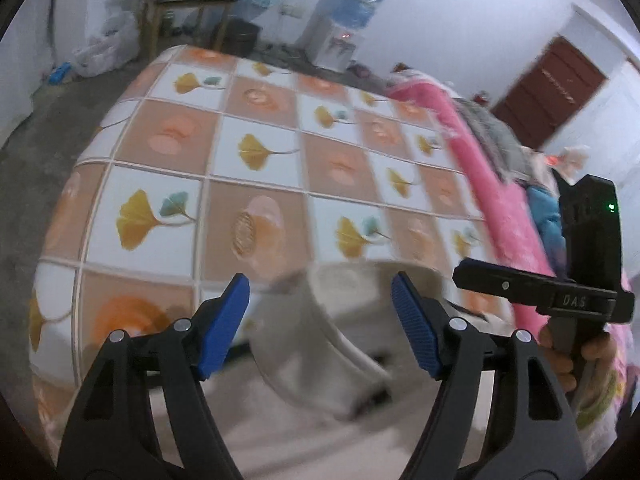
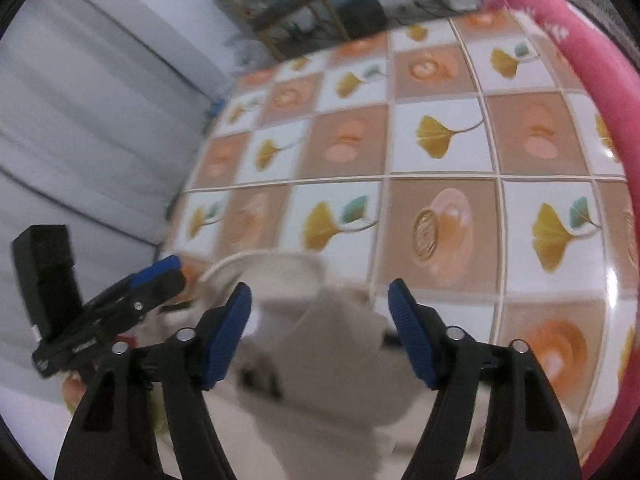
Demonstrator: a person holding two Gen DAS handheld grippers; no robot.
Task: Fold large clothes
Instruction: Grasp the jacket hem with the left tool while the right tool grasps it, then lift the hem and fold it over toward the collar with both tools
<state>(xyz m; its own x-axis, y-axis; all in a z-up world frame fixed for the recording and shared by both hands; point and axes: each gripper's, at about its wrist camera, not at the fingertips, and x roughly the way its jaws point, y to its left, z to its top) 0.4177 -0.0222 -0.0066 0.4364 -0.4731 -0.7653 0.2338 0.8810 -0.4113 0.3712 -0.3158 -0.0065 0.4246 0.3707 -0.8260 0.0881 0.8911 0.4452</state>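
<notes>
A pale beige garment [image 1: 344, 344] lies bunched at the near edge of the bed, blurred by motion. It also shows in the right wrist view [image 2: 328, 344]. My left gripper [image 1: 320, 300] is open above it, blue pads apart, holding nothing. My right gripper [image 2: 320, 308] is open above the same cloth, also empty. In the left wrist view the right gripper's black body [image 1: 560, 292] and the hand holding it show at the right. In the right wrist view the left gripper [image 2: 160, 276] shows at the left, its jaws seen side on.
The bed has a checked cover [image 1: 256, 152] with ginkgo leaves and orange circles. A pink blanket [image 1: 472, 152] runs along its far side. A water dispenser [image 1: 340, 28], a wooden frame [image 1: 192, 4] and a brown door [image 1: 548, 88] stand beyond.
</notes>
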